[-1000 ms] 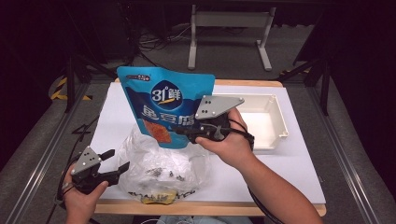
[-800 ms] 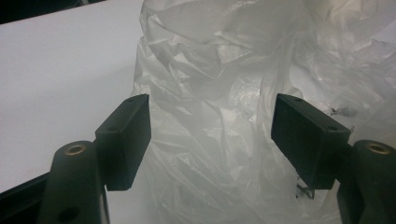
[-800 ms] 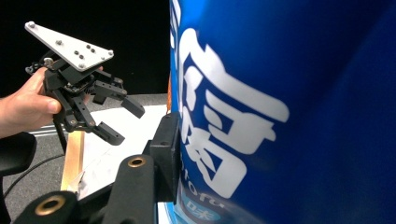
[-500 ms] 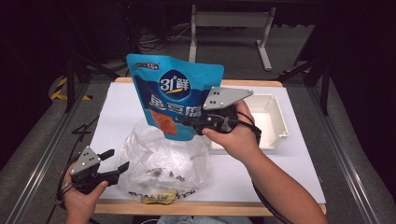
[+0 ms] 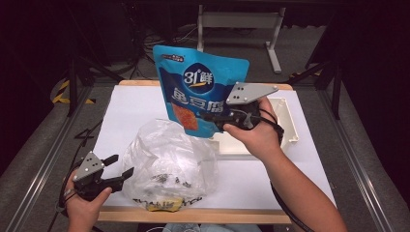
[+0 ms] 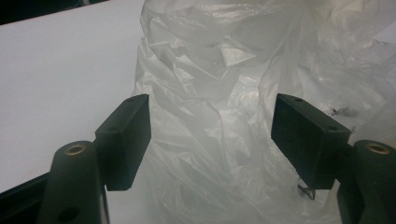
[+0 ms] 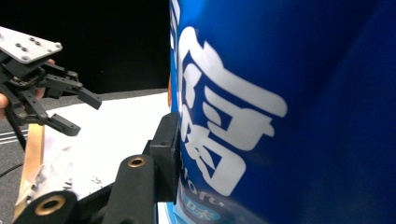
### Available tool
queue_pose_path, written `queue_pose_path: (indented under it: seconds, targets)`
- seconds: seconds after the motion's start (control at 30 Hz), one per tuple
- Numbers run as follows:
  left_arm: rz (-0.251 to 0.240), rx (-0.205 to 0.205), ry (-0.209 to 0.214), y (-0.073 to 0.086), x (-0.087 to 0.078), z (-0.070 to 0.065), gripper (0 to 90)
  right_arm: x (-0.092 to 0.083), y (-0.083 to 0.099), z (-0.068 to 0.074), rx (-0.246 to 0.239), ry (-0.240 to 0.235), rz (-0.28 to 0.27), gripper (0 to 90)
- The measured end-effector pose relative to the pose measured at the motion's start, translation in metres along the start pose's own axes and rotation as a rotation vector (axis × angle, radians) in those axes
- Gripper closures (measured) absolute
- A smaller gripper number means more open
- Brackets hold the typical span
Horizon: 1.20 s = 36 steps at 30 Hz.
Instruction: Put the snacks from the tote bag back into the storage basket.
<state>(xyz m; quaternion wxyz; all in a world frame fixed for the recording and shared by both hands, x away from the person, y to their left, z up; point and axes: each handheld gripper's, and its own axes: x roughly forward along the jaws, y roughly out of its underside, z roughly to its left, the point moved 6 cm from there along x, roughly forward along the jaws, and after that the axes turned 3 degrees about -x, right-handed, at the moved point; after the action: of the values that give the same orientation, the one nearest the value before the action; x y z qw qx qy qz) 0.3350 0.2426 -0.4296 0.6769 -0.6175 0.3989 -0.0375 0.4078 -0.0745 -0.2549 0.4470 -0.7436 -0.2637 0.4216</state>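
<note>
A lab or studio setting is showing: black curtains (image 5: pixel 43 48) surrounding a white-topped table (image 5: pixel 130 111), floor cables (image 5: pixel 154 41) trailing behind

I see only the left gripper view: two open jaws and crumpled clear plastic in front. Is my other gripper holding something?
Observer: Yes. In the high view the right gripper is shut on a blue snack pouch, held upright above the table.
Operator: Where is the pouch relative to the plastic bag?
Observer: It hangs behind and above the clear plastic bag, toward the far side of the table.
Operator: Is there any container nearby?
Observer: A shallow white tray lies on the table at the right, partly hidden behind the right hand.
Operator: And my left gripper, does it touch the bag?
Observer: The left gripper sits at the bag's left edge, jaws open; contact is unclear.
</note>
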Motion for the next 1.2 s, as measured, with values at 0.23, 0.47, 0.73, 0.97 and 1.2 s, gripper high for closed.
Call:
queue_pose_path:
  seconds: [0.23, 0.47, 0.73, 0.97, 1.2]
  targets:
    - [-0.001, -0.001, -0.002, 0.000, 0.000, 0.000, 29.8, -0.007, 0.008, -0.020, 0.021, 0.030, 0.005, 56.8]
    - [-0.003, -0.002, -0.002, 0.000, 0.000, 0.000, 29.8, -0.015, 0.018, -0.039, 0.030, 0.054, 0.016, 56.7]
    - [0.001, 0.000, -0.004, 0.000, 0.001, 0.000, 29.8, -0.022, 0.029, -0.058, 0.048, 0.063, 0.013, 56.7]
    - [0.001, -0.004, -0.004, 0.000, 0.001, 0.000, 29.8, -0.029, 0.039, -0.080, 0.060, 0.086, 0.014, 56.6]
    - [0.000, -0.006, -0.003, 0.000, 0.001, 0.000, 29.7, -0.033, 0.050, -0.096, 0.054, 0.104, 0.025, 56.6]
